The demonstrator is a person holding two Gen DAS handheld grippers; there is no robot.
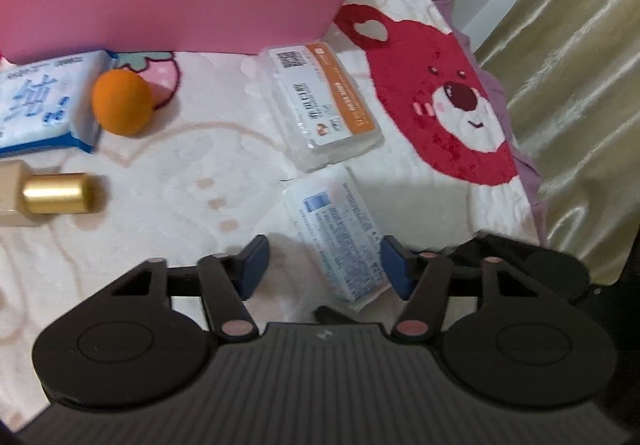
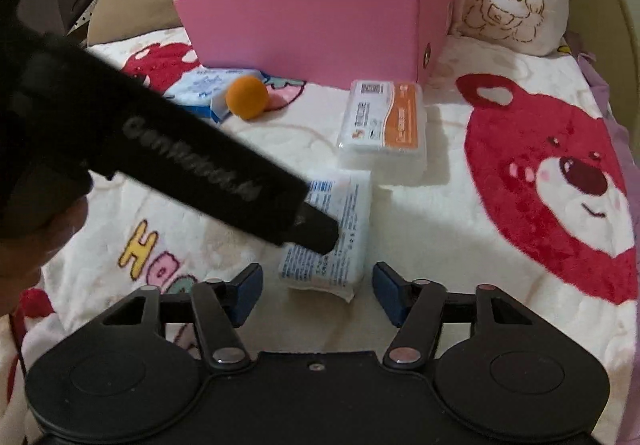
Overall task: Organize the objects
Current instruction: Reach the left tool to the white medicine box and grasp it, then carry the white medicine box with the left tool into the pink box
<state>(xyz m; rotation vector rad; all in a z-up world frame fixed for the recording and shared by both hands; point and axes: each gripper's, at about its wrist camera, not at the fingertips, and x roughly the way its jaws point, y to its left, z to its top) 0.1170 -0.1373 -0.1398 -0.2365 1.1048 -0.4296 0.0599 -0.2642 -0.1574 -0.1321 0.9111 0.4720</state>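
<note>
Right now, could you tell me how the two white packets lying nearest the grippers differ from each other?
The orange-banded packet has an orange strip and a QR code; the blue-printed packet carries blue print. The orange-banded packet lies nearer the pink box; the blue-printed packet lies between the jaws of the left gripper and just ahead of the right gripper. Both lie flat on the blanket.

Blanket (image 2: 440, 205) with box (image 2: 312, 29), packs (image 2: 382, 121)

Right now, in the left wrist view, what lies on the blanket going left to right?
Blue tissue pack → gold cap → orange ball → orange-labelled pack → white packet between the left gripper's open fingers → red bear print.
</note>
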